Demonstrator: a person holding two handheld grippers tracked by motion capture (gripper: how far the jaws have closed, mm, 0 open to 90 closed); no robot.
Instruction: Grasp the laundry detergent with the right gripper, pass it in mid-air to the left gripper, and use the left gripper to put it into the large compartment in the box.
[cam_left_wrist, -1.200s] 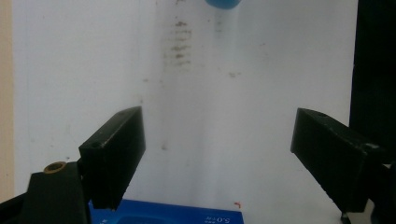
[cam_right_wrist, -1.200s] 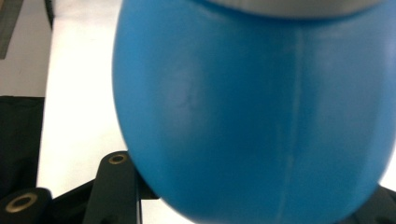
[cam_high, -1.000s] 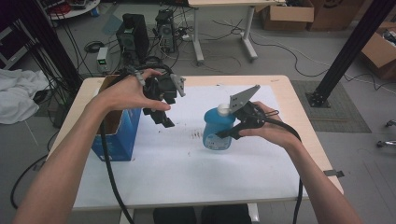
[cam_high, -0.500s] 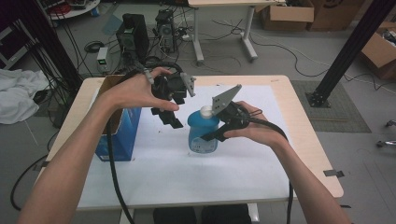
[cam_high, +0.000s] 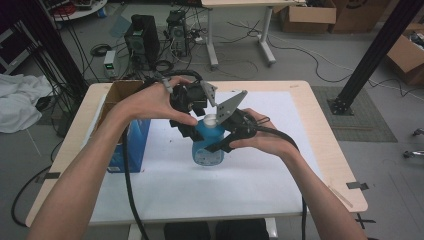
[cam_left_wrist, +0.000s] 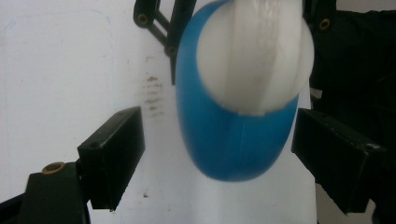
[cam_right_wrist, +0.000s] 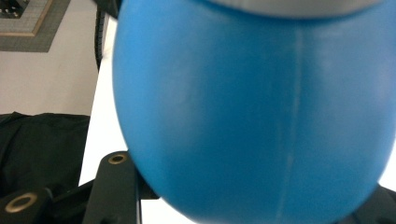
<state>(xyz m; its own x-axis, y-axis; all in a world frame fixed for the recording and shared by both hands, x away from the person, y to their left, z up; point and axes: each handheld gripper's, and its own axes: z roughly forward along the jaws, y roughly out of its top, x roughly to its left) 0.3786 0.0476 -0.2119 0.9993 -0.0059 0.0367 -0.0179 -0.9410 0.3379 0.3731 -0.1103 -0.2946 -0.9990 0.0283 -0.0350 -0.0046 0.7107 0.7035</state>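
A blue plastic bottle (cam_high: 207, 146) with a white cap (cam_high: 210, 120) stands upright over the white mat (cam_high: 165, 180), near the table's middle. My right gripper (cam_high: 216, 145) is shut on the bottle's body from the right; in the right gripper view the blue body (cam_right_wrist: 252, 107) bulges out above the jaws. My left gripper (cam_high: 191, 126) comes down from the upper left, open, at the bottle's top. In the left gripper view the white cap (cam_left_wrist: 254, 56) and blue body (cam_left_wrist: 224, 140) sit between the spread jaws of the left gripper (cam_left_wrist: 219, 140), and neither pad touches.
A blue carton (cam_high: 127, 145) with an open cardboard top stands at the table's left side, close to my left forearm. Black cables trail from both grippers toward the near edge. The wooden table edge (cam_high: 330, 150) borders the mat on the right.
My right hand has carried the bottle leftward toward the table's middle. The left gripper has shifted right and now straddles the cap.
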